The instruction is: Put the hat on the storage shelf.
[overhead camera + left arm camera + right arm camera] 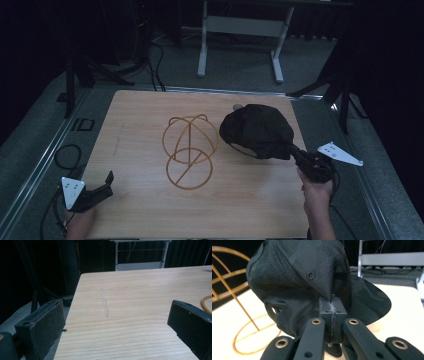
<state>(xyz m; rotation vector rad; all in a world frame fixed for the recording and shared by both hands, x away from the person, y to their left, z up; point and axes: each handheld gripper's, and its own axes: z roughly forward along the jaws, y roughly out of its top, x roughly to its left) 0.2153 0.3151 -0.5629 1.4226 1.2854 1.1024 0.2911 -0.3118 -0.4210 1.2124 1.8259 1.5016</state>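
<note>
Right now the right gripper [291, 149] has its jaws pinched tight on a fold of the black cap [257, 131], and the cap hangs from that pinch above the right half of the wooden table [140, 130], just right of the gold wire stand [190, 151]. From the right gripper view the cap [307, 282] shows dark mesh panels, a small eyelet and a curved brim swung out to the right; the pads [332, 312] meet on the bunched cloth with no gap between them. No logo or writing can be read on the cap — the cloth is dark and plain as far as the frames show.

The wire stand is an open dome of thin gold hoops on a round base ring, and it holds nothing. It stands near the middle of the table, well apart from the left gripper [102, 187].

That left gripper rests at the near left corner with its jaws spread wide and nothing between them; in its own view the two black pads [47, 325] frame bare wood, with a sliver of the gold ring [206, 303] at the right edge.

The table is pale wood grain with a faint scuff mark [105, 302]. Around it lie grey carpet and black cables [67, 155] — beyond, a white metal frame [240, 35] stands against a dark room.
</note>
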